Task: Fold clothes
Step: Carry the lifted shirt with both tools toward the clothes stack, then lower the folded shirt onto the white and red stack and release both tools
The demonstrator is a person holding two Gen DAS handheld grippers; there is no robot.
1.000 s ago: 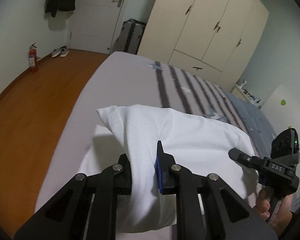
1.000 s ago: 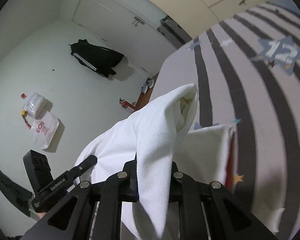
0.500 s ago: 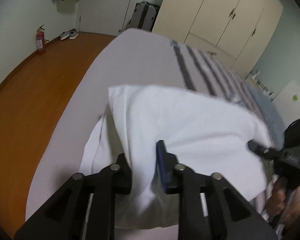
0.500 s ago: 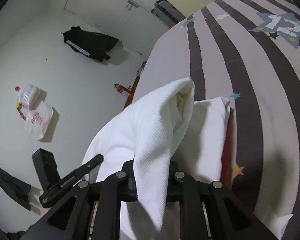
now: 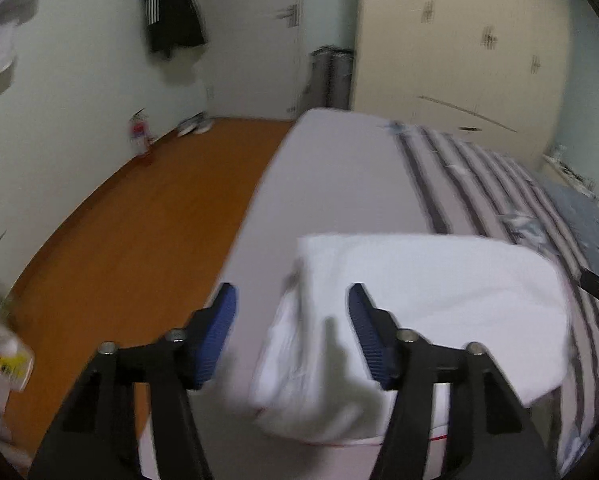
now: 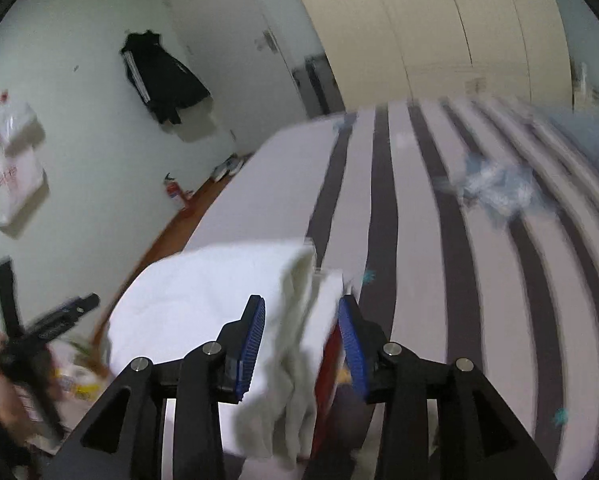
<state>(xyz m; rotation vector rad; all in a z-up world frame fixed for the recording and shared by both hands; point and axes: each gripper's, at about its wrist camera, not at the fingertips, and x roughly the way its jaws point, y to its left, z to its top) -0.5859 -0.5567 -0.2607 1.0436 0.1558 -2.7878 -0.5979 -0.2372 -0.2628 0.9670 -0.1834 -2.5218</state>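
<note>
Looking along the left gripper (image 5: pixel 291 322), one sees its two blue fingers (image 5: pixel 215 332) standing apart with nothing pressed between them. The log of motion says they are closing a little, but the pads touch no cloth. The white garment (image 5: pixel 431 300) lies on the bed (image 5: pixel 339 184), from the centre of this view toward 3 o'clock, and only its near left corner comes into the gap between the fingers. The garment seems to be placed near the edge of the bed so that the person can reach it from the floor side. Its upper layer lies flat over a lower layer, which suggests that one fold is already laid down. At 3 o'clock the tip of the other tool (image 5: pixel 597 290) shows at the far corner of the cloth.

In the right wrist view, the right gripper (image 6: pixel 301 340) has its fingers (image 6: pixel 253 344) opening. A hanging corner of the white garment (image 6: pixel 203 296) is between them, loose and not squeezed, so the judgement is that this corner is being let go after being carried over. A red stripe shows under the cloth at 6 o'clock. The left gripper (image 6: pixel 65 314) appears at 9 o'clock, blurred, held by a hand (image 6: pixel 3 376). The striped bedcover fills the side from 12 to 4 o'clock.
</note>
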